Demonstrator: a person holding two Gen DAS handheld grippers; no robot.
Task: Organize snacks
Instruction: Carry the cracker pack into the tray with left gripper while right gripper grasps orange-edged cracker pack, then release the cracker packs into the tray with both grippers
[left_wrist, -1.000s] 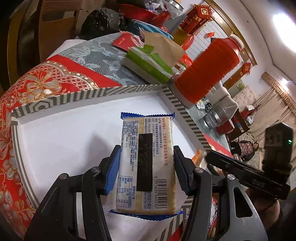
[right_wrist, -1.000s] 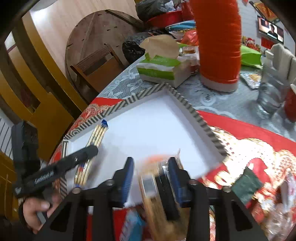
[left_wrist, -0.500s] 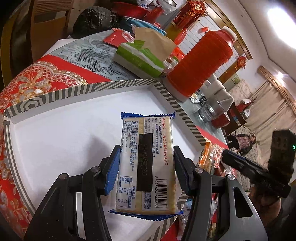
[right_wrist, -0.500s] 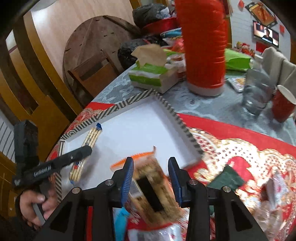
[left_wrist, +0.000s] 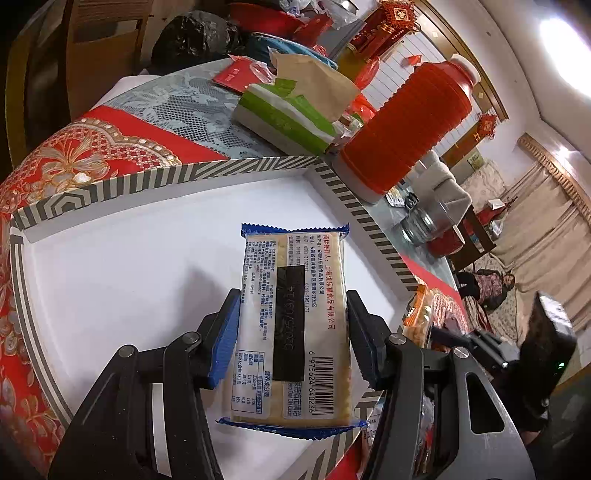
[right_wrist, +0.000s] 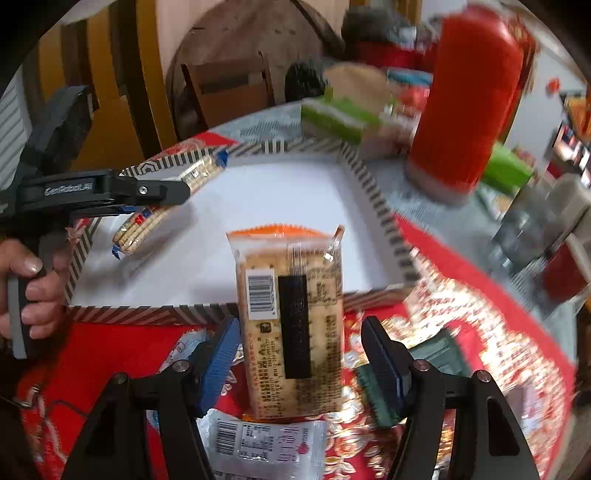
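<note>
While my left claw (left_wrist: 293, 341) stayed out of it, clamped on the blue-edged cracker pack (left_wrist: 291, 325) with both blue pads pressed against the pack's long sides, my right claw (right_wrist: 299, 363) was the one at work. Its jaws had just been opening, and they stood apart with the orange-edged cracker pack (right_wrist: 291, 321) between them; there was a clear gap on the right pad's side, and on the left pad's side I could not tell whether pad and wrapper touched. That pack lay label up, its far end over the near striped rim of the white tray (right_wrist: 258, 195) and its near end over the red patterned tablecloth (right_wrist: 461, 332).

My left claw's pack hung over the white floor of the tray, near the tray's right side as my left camera saw it. In the right camera the same claw reached in from the left, with my hand (right_wrist: 33, 291) wrapped round its grip.

Just below the orange-edged pack a white snack wrapper (right_wrist: 266, 443) with a barcode lay on the cloth, and a dark green packet (right_wrist: 436, 358) lay beside my right pad. Beyond the tray's far rim stood a green and white tissue box (left_wrist: 288, 118) and, next to it, a tall red flask (left_wrist: 410, 122).
</note>
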